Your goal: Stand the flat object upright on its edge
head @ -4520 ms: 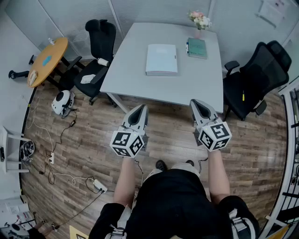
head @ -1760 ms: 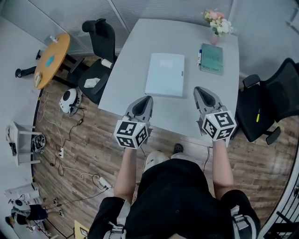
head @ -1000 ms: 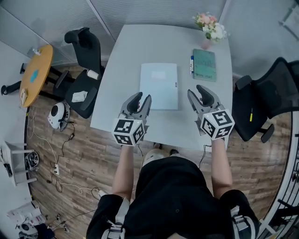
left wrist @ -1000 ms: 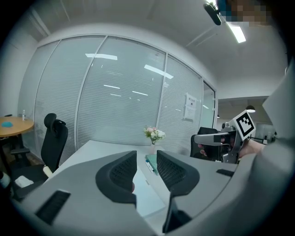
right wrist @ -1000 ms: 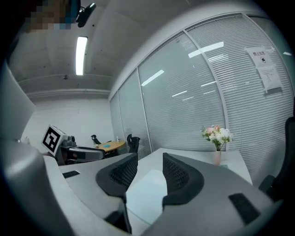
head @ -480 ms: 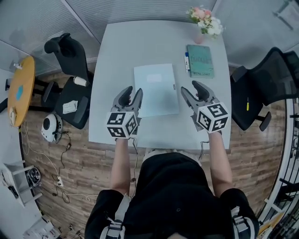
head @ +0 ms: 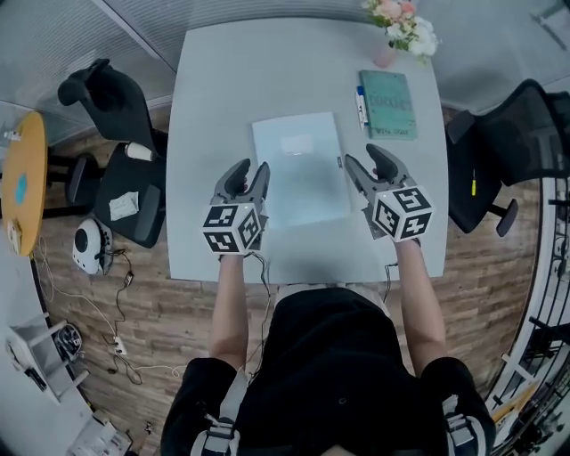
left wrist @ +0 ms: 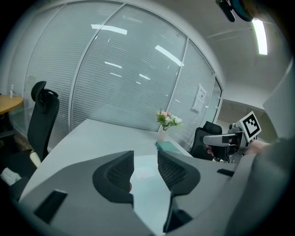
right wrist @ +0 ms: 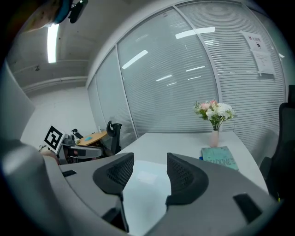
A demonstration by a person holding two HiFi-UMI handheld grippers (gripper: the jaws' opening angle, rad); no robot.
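My left gripper [head: 248, 171] hangs just left of the one pale-blue folder [head: 301, 165], jaws apart and gripping nothing. The folder lies flat on the table [head: 214, 80]. My right gripper [head: 366, 158] is just right of it, its jaws just opened wide, nothing between them. One green notebook [head: 388, 91] lies far right.

The top edge crops the flowers [head: 403, 22]; the label [head: 297, 145] on the pale folder [head: 307, 183] is unreadably small.
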